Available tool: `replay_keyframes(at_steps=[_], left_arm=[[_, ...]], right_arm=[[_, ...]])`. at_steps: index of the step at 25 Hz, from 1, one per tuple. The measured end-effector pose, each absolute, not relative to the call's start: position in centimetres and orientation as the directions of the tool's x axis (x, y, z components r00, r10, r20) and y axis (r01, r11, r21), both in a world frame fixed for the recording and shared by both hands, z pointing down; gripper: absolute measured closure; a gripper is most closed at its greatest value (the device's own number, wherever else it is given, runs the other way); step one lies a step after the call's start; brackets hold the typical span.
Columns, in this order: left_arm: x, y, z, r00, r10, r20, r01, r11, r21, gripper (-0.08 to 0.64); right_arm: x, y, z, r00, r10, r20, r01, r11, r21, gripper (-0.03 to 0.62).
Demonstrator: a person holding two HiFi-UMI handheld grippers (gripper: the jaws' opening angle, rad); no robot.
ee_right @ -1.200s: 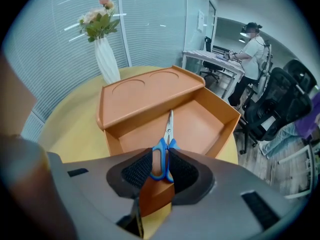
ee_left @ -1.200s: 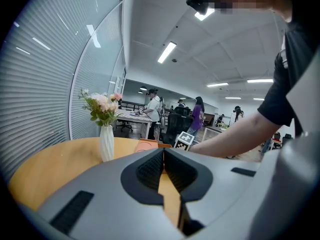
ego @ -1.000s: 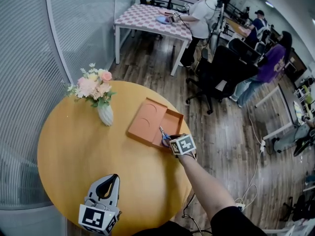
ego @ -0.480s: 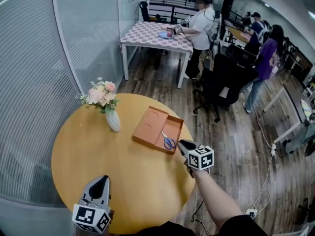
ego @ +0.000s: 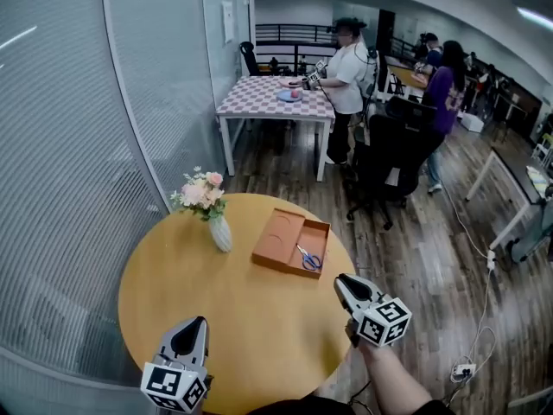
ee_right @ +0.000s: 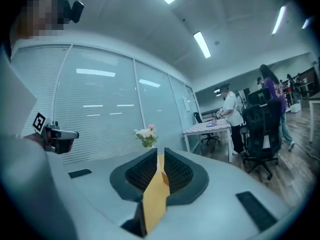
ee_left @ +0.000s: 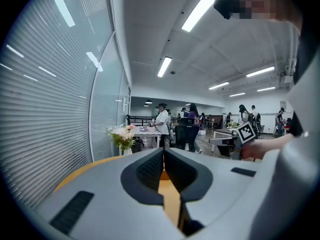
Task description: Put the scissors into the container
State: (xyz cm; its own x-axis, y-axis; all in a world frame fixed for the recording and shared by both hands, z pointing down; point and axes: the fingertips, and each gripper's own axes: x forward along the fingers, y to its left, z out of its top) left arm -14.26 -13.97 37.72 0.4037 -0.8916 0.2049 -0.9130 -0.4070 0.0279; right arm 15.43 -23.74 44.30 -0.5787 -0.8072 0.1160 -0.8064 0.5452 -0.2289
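Blue-handled scissors [ego: 308,258] lie in the right compartment of the orange container [ego: 281,236] on the round wooden table [ego: 225,318]. My right gripper [ego: 340,281] hovers over the table's near right edge, well back from the container, shut and holding nothing; between its jaws [ee_right: 160,153] only a sliver of table shows. My left gripper [ego: 192,328] hangs low at the near left, shut and empty, its tips [ee_left: 162,151] meeting. Each gripper view catches the other gripper off to the side.
A white vase of pink flowers [ego: 212,206] stands left of the container. A glass wall with blinds [ego: 78,145] runs along the left. Beyond the table are a checkered table [ego: 276,93], black office chairs [ego: 389,150] and several people.
The right gripper let go of the scissors, which now lie in the container, and drew back toward the near right edge. The head view pulled back and up.
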Motion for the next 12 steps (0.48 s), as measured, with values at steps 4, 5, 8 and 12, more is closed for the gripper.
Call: replay_keyframes(at_steps=[4,5,8,12], left_arm=[[-15.6,-11.9,36.5,0.437,-0.882,0.175,-0.895,-0.445,-0.005,0.546],[-16.0,-11.4,36.3,0.448,-0.878,0.170,-0.890,-0.456,-0.005,0.546],[-16.9,-10.5,35.9,0.496,-0.854,0.158,-0.864,-0.503,-0.011,0.546],[-17.7,-9.9,34.1,0.528,-0.838,0.135,-0.843,-0.537,-0.039,0.546]], right_arm=[[12.3,-19.7,38.5,-0.575,-0.818,-0.025,-0.805,0.571,-0.160,0.548],[11.3,-18.6,37.4,-0.582,-0.811,-0.051,-0.799,0.583,-0.150,0.549],[8.1,-16.0,34.1,-0.619,-0.777,-0.112,-0.766,0.629,-0.133,0.552],[3.4,-13.1,30.0,-0.685,-0.706,-0.178,-0.707,0.704,-0.071,0.554]])
